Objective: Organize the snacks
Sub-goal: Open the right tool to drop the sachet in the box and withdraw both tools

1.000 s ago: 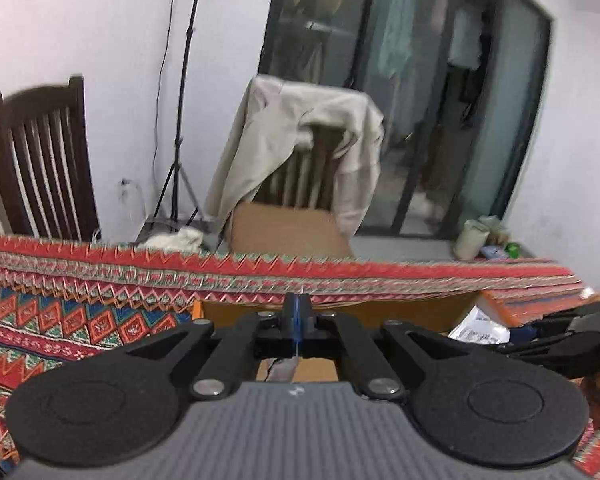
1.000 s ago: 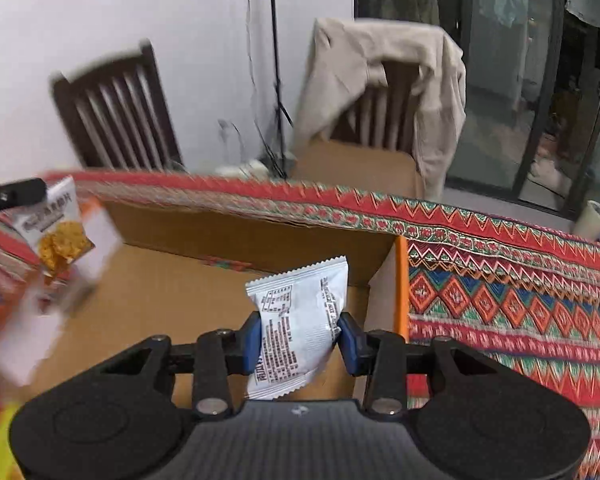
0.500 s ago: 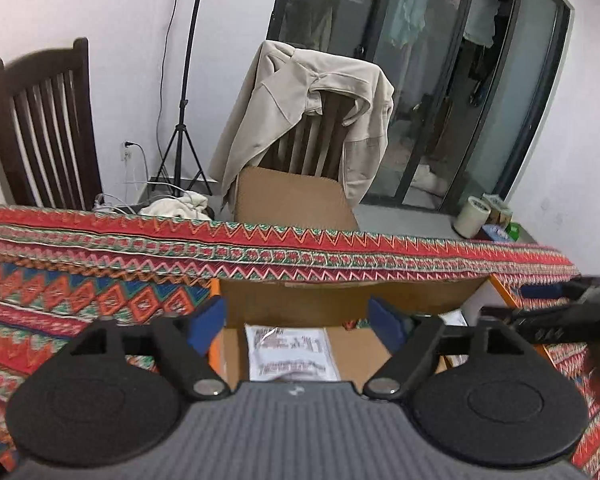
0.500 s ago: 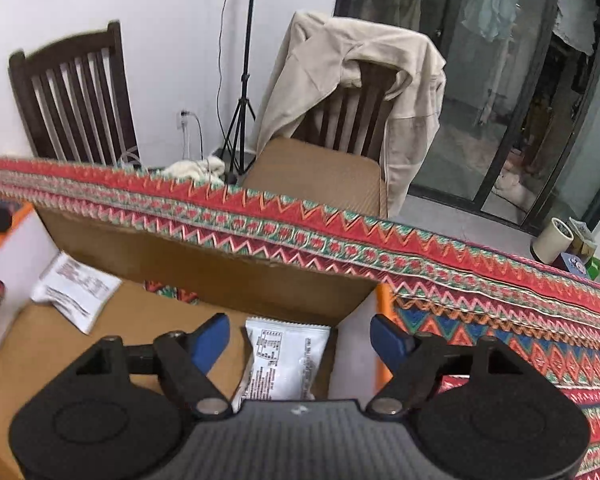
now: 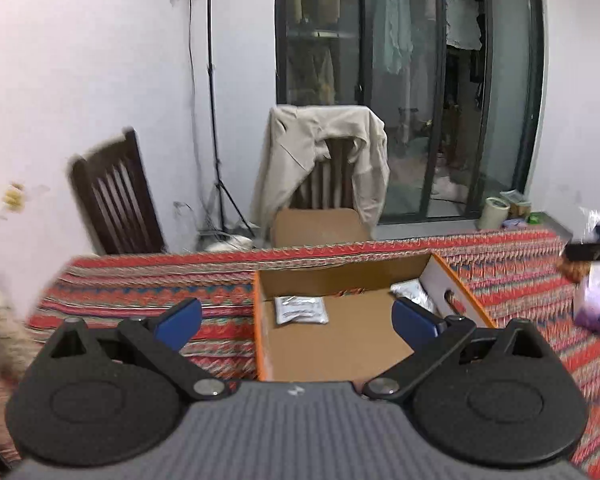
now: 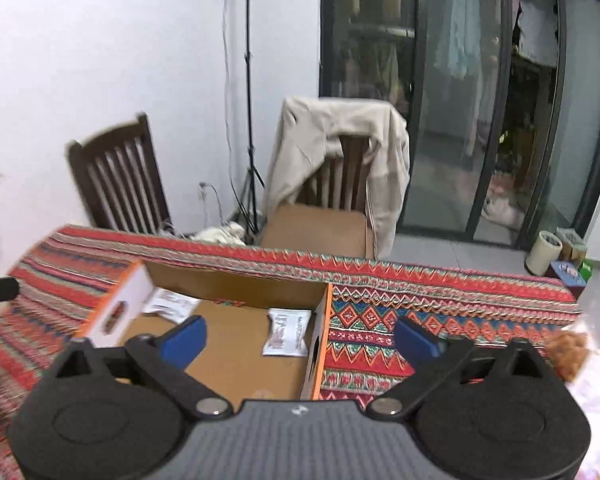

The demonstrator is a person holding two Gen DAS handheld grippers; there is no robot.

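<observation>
An orange-edged cardboard box [image 5: 340, 280] [image 6: 236, 284] sits open on the patterned tablecloth [image 5: 520, 280]. Inside lie a white snack packet [image 5: 300, 310] [image 6: 172, 304] at the back left, and a second white packet [image 6: 286, 332] by the right wall, seen as a silvery packet [image 5: 412, 294] in the left wrist view. My left gripper [image 5: 296, 320] hovers above and in front of the box, its jaws opening wide with nothing between them. My right gripper [image 6: 300, 340] hangs over the box's right wall, jaws also opening and holding nothing.
More snack bags lie on the cloth to the right, one purple-white [image 5: 596, 312] and one brownish [image 6: 572, 352]. Behind the table stand a dark wooden chair [image 5: 116, 196], a chair draped with a beige jacket [image 5: 324, 160], a light stand [image 5: 216, 120] and glass doors [image 6: 480, 100].
Both grippers went from shut to wide open. The right let go of its white packet, which now lies in the box. Both rose and drew back from the box.
</observation>
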